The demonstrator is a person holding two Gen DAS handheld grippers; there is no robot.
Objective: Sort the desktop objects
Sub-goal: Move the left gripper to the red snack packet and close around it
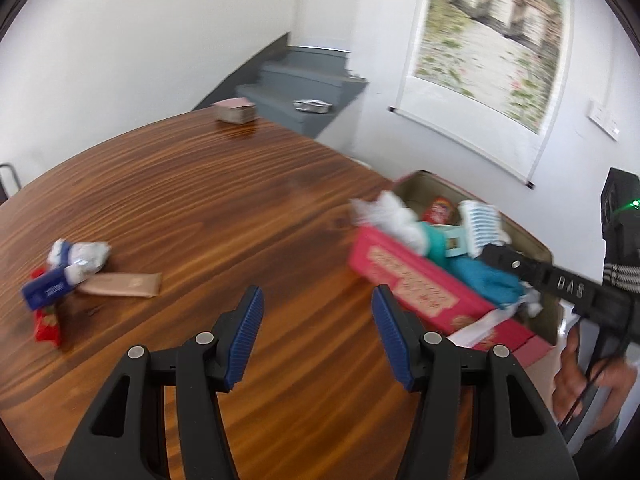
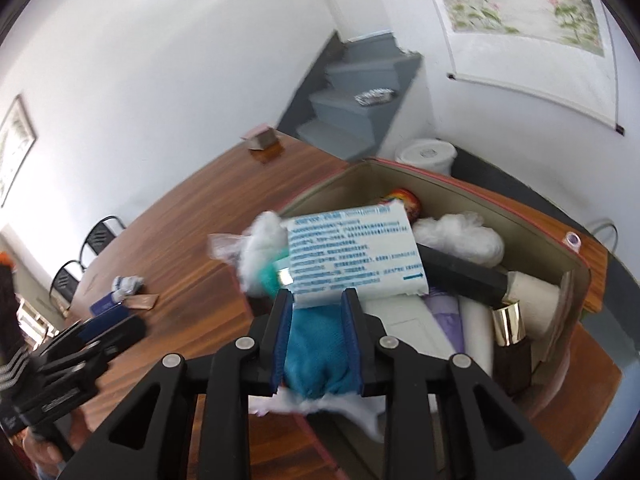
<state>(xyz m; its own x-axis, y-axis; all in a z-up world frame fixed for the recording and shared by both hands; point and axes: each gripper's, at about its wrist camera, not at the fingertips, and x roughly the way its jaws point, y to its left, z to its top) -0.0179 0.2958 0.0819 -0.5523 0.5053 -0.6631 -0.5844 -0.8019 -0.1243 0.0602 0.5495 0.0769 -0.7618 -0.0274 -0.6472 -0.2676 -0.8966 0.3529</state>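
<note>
Pink box [image 2: 520,208] with white packet [image 2: 352,252], teal cloth [image 2: 320,356], brown bottle [image 2: 512,344]

On the wooden table [image 1: 224,208], a box [image 1: 404,280] packed with items sits at the right; a white packet [image 2: 352,252] lies atop its contents. A cluster of small packets [image 1: 76,272] lies well apart at the left, and a small block [image 1: 236,110] sits at the far edge.

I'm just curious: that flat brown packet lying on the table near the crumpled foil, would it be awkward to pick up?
Probably a little. The brown packet lies flat on the wooden table, so the jaws have little edge to catch. It looks thin, so likely light and somewhat bendy. The table's glossy surface suggests it may slide if nudged. It touches the crumpled foil wrapper, which may shift too.
</note>
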